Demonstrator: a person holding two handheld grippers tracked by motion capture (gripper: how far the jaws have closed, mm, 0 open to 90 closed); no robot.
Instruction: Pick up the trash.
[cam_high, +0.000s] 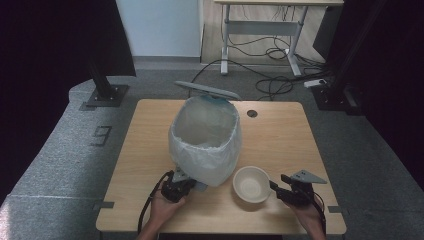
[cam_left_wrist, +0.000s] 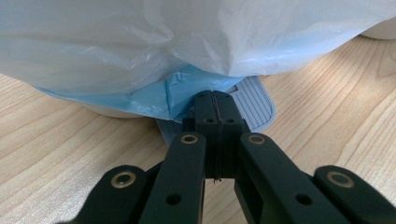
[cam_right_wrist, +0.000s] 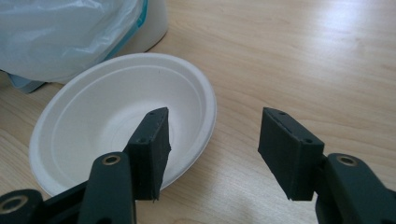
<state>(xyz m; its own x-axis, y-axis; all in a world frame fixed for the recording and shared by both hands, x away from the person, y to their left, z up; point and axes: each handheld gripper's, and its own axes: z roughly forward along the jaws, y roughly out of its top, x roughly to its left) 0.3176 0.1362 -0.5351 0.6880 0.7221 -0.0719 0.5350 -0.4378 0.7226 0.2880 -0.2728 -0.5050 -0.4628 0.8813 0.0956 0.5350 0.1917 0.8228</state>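
Left gripper (cam_left_wrist: 215, 105) jaws closed, empty, pressing pedal (cam_left_wrist: 254, 100); bin (cam_high: 205, 140) lid up mid-counter. Right gripper (cam_right_wrist: 212, 149) jaws wide open around near-right bowl (cam_right_wrist: 107, 112) rim. Bowl not yet gripped, lifted or binned, I judged.

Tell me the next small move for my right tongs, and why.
Probably close the right tongs on the white bowl's near rim: one jaw is already inside the bowl and the other outside, standing open. The left tongs press the bin's pedal, and the lid is up.
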